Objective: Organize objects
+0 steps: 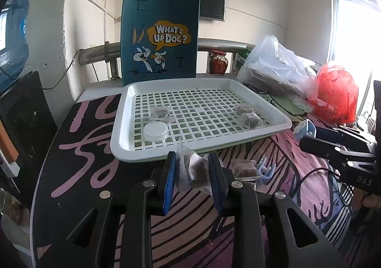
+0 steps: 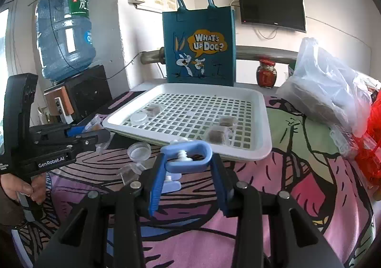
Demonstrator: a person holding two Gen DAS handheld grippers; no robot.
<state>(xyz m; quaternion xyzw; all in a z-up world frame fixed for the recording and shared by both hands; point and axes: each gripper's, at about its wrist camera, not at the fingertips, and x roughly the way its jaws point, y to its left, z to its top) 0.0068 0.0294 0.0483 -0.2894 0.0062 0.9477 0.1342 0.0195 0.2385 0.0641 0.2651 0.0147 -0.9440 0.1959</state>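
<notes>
You are mid-carry, both loads lifted clear of the patterned cloth (image 2: pixel 297 184) and aimed at the white perforated tray (image 1: pixel 262 94) that sits in front of the teal cartoon tote bag (image 1: pixel 159 37). The tray already holds a white round lid (image 1: pixel 156 131) near its front left corner and three bagged brown cubes, so the step in hand looks like adding more. Next, you probably need to bring each load forward over the tray's near rim, lower it onto a free patch of grid and only then release. Your right gripper (image 2: pixel 189 170) is clamped on a blue plastic screw clamp (image 2: pixel 188 156), whose white threaded screw runs across its loop. Your left gripper (image 1: pixel 193 172) pinches a clear packet (image 1: pixel 194 170), crinkled and pointed at the top, with a dark brown cube inside.
</notes>
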